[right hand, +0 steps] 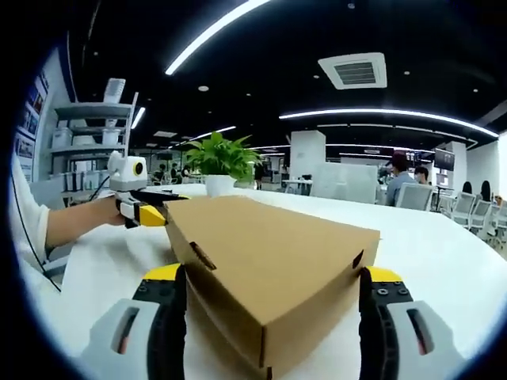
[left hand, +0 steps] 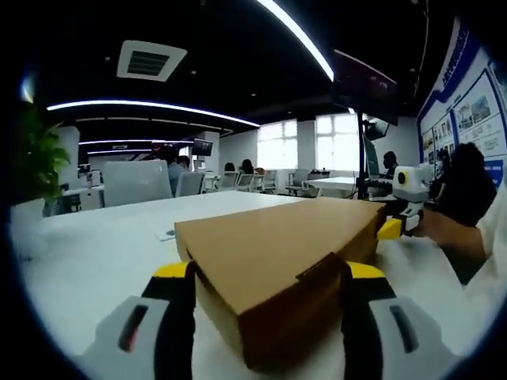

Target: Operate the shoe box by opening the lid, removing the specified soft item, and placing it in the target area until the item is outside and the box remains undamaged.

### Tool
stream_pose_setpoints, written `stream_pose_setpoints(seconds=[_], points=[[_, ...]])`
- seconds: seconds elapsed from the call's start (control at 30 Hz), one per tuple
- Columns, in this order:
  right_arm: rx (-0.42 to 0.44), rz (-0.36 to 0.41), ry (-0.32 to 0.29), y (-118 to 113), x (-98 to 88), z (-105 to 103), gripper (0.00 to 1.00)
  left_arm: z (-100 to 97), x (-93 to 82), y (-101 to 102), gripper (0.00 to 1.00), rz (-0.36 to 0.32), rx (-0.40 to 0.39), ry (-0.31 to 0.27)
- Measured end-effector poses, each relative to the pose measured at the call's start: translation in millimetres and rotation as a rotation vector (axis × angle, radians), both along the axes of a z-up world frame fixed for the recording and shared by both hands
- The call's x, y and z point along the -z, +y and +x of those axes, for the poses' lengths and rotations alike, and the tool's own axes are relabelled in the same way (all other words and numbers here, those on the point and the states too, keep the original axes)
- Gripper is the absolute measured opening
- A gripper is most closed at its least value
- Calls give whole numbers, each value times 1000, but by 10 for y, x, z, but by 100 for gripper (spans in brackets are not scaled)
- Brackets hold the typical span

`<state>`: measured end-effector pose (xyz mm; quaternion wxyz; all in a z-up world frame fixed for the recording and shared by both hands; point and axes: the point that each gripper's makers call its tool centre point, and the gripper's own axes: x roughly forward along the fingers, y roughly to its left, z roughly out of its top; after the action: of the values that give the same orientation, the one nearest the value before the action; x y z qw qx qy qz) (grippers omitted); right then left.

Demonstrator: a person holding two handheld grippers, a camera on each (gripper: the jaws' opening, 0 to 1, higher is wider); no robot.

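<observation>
While its lid lies flat and closed, the brown cardboard shoe box point(left hand: 277, 265) sits on the white bench point(left hand: 95, 253), held between the 2 grippers from opposite ends. Seen from the left gripper view, 1 corner of the box reaches down between the left gripper point(left hand: 269, 273) and its 2 yellow-tipped fingers point(left hand: 173, 271), which stand spread on either side of that corner; whether they touch the cardboard cannot be told. A small tab cut shows on the near edge of the lid. At the far end of the box in that view, the right gripper point(left hand: 396, 226) meets the box edge with a yellow tip, a person's hand point(left hand: 451, 233) behind it.

From the right gripper view, the box point(right hand: 273, 273) again fills the gap between the right gripper point(right hand: 273, 277) and its own 2 spread fingers point(right hand: 386, 275), a corner pointing toward the lens. The left gripper point(right hand: 150, 214) sits at the box's far left corner, yellow tip against the cardboard, held by a hand point(right hand: 107, 212) in a white sleeve.

Beyond the box stands a potted green plant point(right hand: 220, 162) on the bench point(right hand: 444, 245). Grey shelving point(right hand: 87, 142) rises at the left, and seated people point(right hand: 400, 178) and office chairs occupy the background under long ceiling light strips.
</observation>
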<state>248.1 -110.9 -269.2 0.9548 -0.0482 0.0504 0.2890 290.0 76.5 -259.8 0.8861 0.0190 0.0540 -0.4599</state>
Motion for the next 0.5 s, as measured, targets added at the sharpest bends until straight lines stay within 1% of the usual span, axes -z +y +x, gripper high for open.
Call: stream_pose_setpoints(seconds=[0.1,0.17,0.2,0.23,0.27,0.37,0.4,0.5], points=[[-16,1,3,7,-3,-69,91,-60,-1,27,77,-1,-7,1],[-40,59,7,23,-48,-120,89,-99,-1,42,77,-1,-10,2],[-54,120,15,9,-87,-151,88,-119,4,62,77,-3,-8,0],[-62,147,16,-5,-101,-175,87,-147,7,83,77,-18,-7,-9],[-60,130,14,-21,-87,-177,87,-153,7,85,77,-20,-6,-11],[-63,-14,-13,35,12,-210,88,-191,-4,92,77,-28,-11,-15],[-58,-34,-9,66,20,-209,89,-203,-8,95,77,-25,-15,-12],[-63,-44,-2,86,27,-217,90,-251,-2,120,77,-23,-28,-14]])
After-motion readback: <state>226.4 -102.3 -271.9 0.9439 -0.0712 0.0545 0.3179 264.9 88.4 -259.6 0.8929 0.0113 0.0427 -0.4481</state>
